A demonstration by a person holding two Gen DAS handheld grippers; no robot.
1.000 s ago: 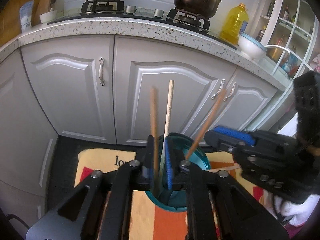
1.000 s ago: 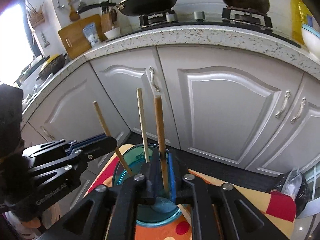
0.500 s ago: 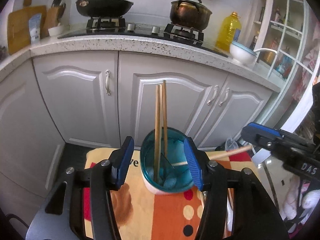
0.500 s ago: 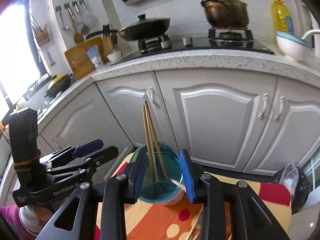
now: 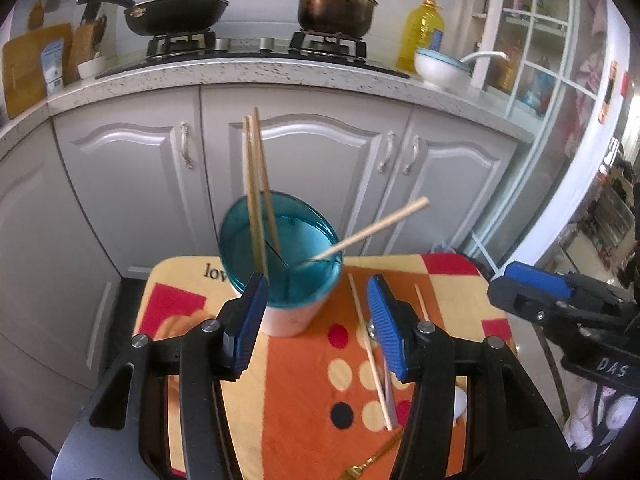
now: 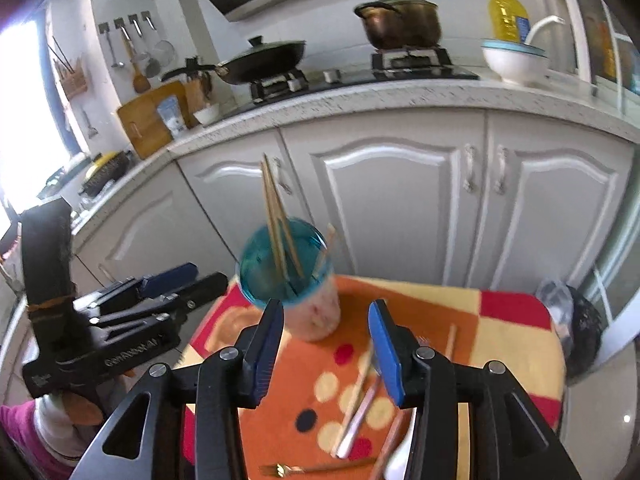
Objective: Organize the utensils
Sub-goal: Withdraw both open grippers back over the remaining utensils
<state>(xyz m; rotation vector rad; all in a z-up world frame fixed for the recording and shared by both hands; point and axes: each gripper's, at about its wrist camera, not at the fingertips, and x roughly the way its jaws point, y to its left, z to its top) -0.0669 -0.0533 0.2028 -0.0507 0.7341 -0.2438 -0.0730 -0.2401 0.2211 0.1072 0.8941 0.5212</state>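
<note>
1. A small table under an orange, yellow and red patterned cloth [image 5: 304, 368] stands before grey kitchen cabinets [image 5: 316, 168] topped by a speckled countertop [image 5: 256, 68].
2. On the gas hob sit a black lidded wok [image 5: 176, 14] and a bronze pot [image 5: 336, 8]; a yellow oil bottle [image 5: 424, 34] and a white bowl [image 5: 438, 68] stand to the right.
3. A teal-rimmed utensil cup [image 5: 280, 256] stands upright on the cloth, holding three wooden chopsticks [image 5: 256, 188]: two lean together, one slants right.
4. More chopsticks [image 5: 370, 356] lie loose on the cloth beside the cup; a gold fork [image 6: 280, 469] lies at the near edge.
5. The left gripper [image 5: 316, 320] has its jaws apart, nothing between them.
6. The right gripper [image 6: 326, 344] has just been opening wider and is empty too.
7. The right-wrist view is blurred; a pale utensil by the fork is cut off and hard to name.
</note>
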